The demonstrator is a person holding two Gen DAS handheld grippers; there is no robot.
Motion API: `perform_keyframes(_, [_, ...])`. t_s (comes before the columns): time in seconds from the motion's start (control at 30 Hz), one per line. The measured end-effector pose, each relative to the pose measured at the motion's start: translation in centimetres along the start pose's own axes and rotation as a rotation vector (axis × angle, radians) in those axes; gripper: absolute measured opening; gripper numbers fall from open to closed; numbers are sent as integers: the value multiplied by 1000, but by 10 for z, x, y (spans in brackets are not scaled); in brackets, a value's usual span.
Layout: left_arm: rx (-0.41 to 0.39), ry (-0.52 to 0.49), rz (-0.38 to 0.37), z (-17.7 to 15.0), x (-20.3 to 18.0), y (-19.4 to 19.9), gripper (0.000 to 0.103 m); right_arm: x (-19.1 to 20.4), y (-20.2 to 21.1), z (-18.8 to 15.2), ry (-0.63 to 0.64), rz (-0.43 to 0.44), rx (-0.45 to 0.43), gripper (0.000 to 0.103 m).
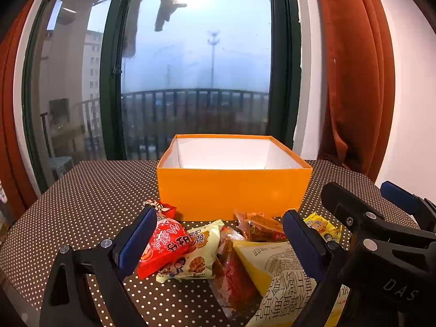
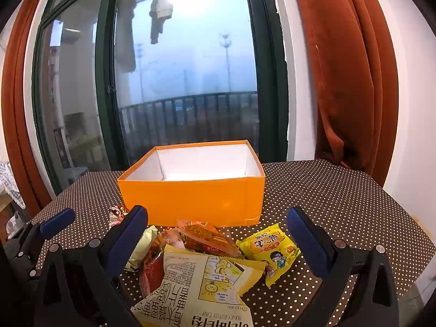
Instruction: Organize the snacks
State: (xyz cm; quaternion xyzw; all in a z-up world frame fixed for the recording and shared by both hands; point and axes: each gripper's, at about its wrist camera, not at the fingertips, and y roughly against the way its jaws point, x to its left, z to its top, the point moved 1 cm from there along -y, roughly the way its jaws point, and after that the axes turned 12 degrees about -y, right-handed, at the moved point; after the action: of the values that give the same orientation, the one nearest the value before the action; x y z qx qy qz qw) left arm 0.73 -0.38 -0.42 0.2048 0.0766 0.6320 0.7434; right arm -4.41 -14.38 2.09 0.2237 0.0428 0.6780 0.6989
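Nearest our cameras lies the honey butter chip bag point(image 2: 201, 291), yellow and white, its print facing up on the dotted tablecloth point(image 2: 340, 196). We hold the left gripper point(image 1: 218, 242) with jaws spread wide over the heap, gripping nothing; its blue pads flank a red packet point(image 1: 160, 248) and a pale cracker packet point(image 1: 196, 256). The right gripper point(image 2: 218, 234) likewise stands wide open and empty above the chip bag. Beyond the heap we see an orange-wrapped snack point(image 2: 207, 238) and, off to the right, a small yellow packet point(image 2: 269, 248). Behind them sits the orange box point(image 2: 190, 201), lidless, white inside; as far as we can see over its near wall, nothing lies in it. All snacks remain outside, just before its front wall.
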Motion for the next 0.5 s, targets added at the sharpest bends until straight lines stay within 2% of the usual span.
perform_keyframes(0.5, [-5, -4, -15, -2, 0, 2, 94, 4, 1, -1, 8, 15, 3, 101])
